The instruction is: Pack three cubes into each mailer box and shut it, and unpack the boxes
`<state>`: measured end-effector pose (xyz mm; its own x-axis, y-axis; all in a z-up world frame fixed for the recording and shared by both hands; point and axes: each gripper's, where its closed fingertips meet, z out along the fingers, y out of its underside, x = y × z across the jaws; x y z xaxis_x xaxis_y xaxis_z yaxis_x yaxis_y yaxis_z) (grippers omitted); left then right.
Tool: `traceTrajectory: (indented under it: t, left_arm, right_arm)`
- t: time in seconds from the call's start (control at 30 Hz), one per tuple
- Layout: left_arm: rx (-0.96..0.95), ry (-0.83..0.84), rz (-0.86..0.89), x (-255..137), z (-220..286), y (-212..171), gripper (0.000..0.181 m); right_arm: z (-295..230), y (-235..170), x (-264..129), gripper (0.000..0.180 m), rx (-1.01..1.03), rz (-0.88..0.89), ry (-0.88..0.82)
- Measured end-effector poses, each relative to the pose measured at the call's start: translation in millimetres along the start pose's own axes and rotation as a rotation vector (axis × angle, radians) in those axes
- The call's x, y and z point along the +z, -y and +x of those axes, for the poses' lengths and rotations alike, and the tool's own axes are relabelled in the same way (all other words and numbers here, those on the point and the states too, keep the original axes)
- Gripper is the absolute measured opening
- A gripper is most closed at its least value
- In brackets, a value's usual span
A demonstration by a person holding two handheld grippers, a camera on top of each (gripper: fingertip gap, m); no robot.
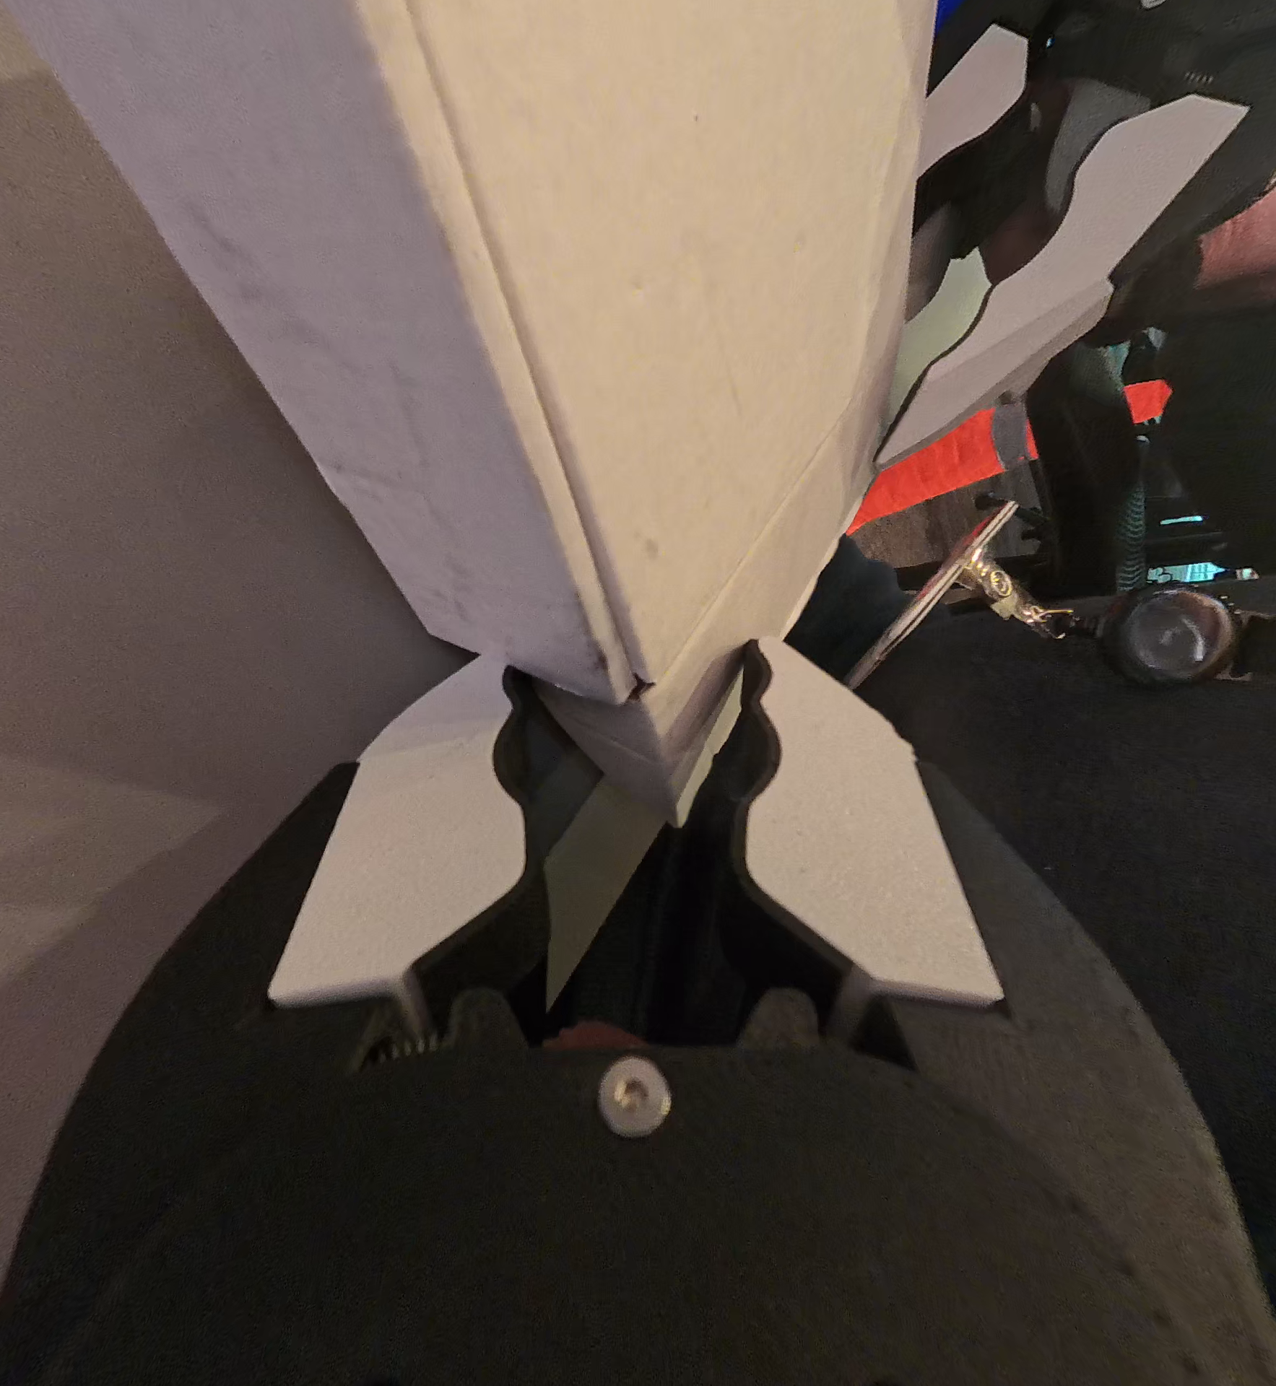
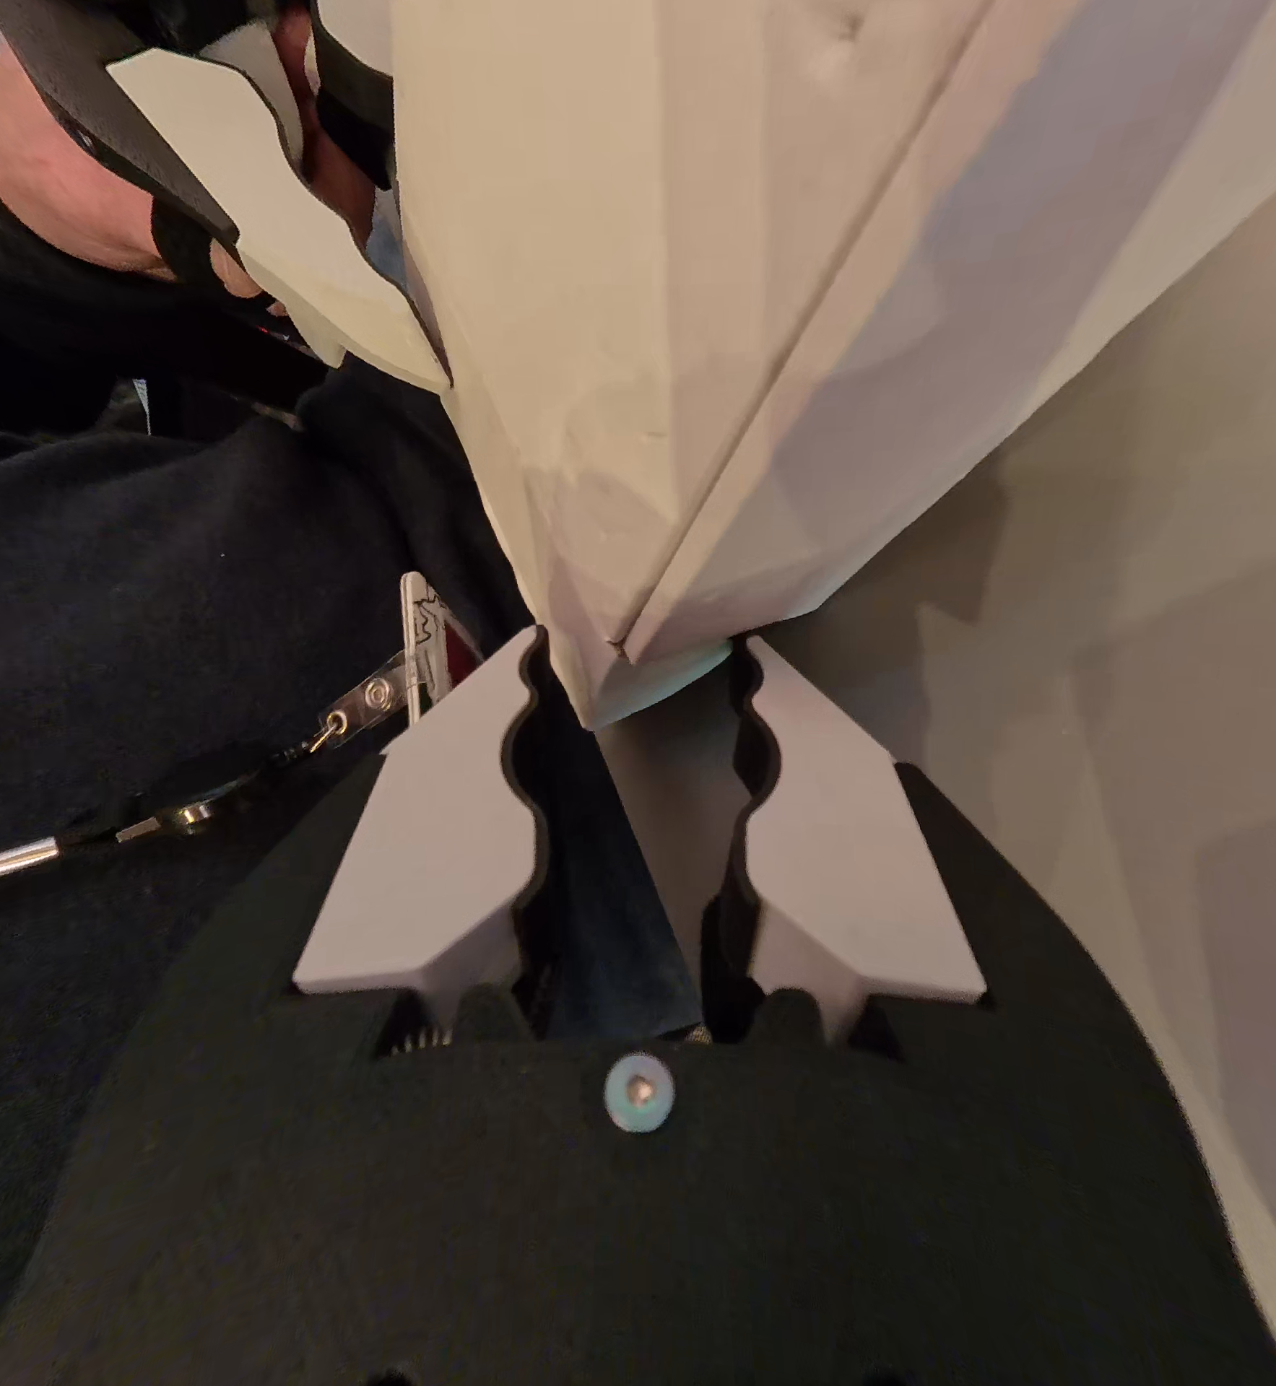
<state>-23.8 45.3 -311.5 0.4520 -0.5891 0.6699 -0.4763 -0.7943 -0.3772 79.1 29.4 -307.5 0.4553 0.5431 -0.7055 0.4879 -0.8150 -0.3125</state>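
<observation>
White cardboard is clamped between the fingers of the left gripper (image 1: 631, 675): a corner of the mailer box (image 1: 544, 300) is wedged between its two pale fingers, which are closed against the box's edges. The seam of the shut lid is seen running up from that corner along the box, and a thin flap edge is seen below the corner, between the fingers.

The opposite lower corner of the box (image 2: 657, 300) is set between the fingertips of the right gripper (image 2: 638, 660). Its fingers are spread only as wide as that corner, and contact appears to be made on both sides, so the corner is taken as gripped.

The box is thus held tilted between the two grippers, lifted clear of the grey table (image 1: 94, 600), which is seen behind it at the left in the left wrist view and at the right (image 2: 1145, 675) in the right wrist view. The box is closed; no cubes are seen.

Each gripper is seen in the other's view at the far side of the box (image 1: 1010, 300) (image 2: 364, 300), with a hand behind it.

Further out, a dark garment (image 2: 169, 600) and a badge reel (image 1: 1175, 634) on a clip are seen, and an orange strip (image 1: 957, 465) is seen in the background.
</observation>
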Motion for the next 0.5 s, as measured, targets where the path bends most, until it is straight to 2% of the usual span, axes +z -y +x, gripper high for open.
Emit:
traceTrajectory:
  t: [0.17,0.33,0.5]
  left_arm:
    - [-0.036,-0.041,-0.009,-1.6,4.1,-0.4,0.052]
    - [-0.051,-0.047,-0.016,-0.6,5.0,-1.6,0.052]
    - [-0.067,-0.054,-0.022,0.3,5.8,-3.0,0.052]
  right_arm:
    - [-3.0,-2.0,-5.7,0.055,-0.027,-0.020,-0.027]
    - [1.9,-6.1,-12.5,0.051,-0.063,-0.044,-0.124]
    - [-4.2,-11.0,-2.1,0.046,-0.060,-0.041,-0.081]
